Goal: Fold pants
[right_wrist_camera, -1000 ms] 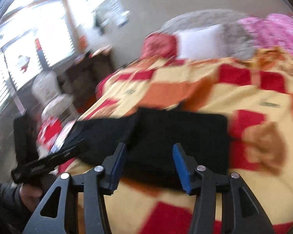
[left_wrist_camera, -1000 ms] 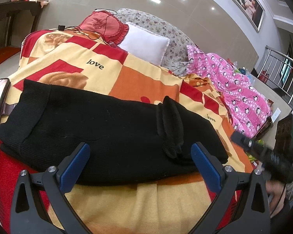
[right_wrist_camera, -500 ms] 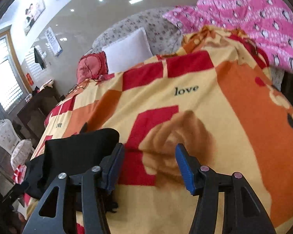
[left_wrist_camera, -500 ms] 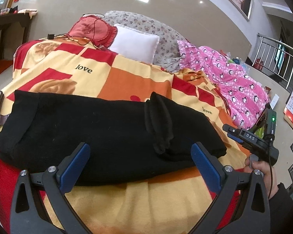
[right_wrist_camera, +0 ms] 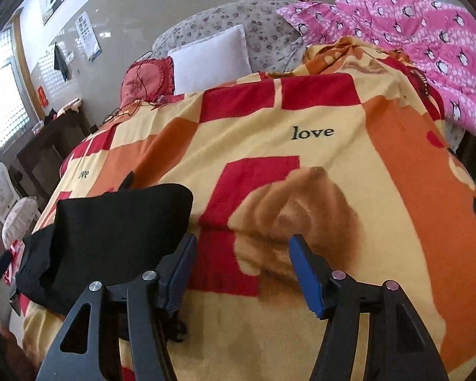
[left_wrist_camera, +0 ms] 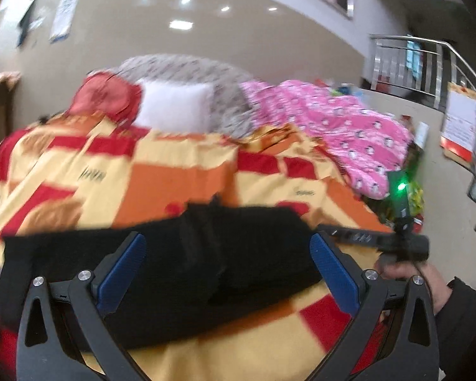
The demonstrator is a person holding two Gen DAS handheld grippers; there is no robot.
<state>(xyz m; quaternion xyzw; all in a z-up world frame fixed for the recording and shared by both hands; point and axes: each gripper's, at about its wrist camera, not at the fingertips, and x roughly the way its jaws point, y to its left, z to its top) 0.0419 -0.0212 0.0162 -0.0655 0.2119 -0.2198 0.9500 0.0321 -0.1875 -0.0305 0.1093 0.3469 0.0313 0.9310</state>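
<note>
Black pants (left_wrist_camera: 206, 263) lie folded into one long band on the blanket (right_wrist_camera: 301, 120), cross-folds apparently left; left gripper (left_wrist_camera: 227, 273) and right gripper (right_wrist_camera: 241, 266) both spread, pinching nothing.

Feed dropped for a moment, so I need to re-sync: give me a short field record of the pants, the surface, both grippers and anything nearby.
pants: black pants, lying flat in a long folded strip
surface: yellow, orange and red blanket printed with "love"
left gripper: left gripper open, pants in front, nothing between the pads
right gripper: right gripper open, over bare blanket, just past the pants' end
right hand: hand on the gripper handle
nearby: white pillow, red cushion, pink penguin quilt
</note>
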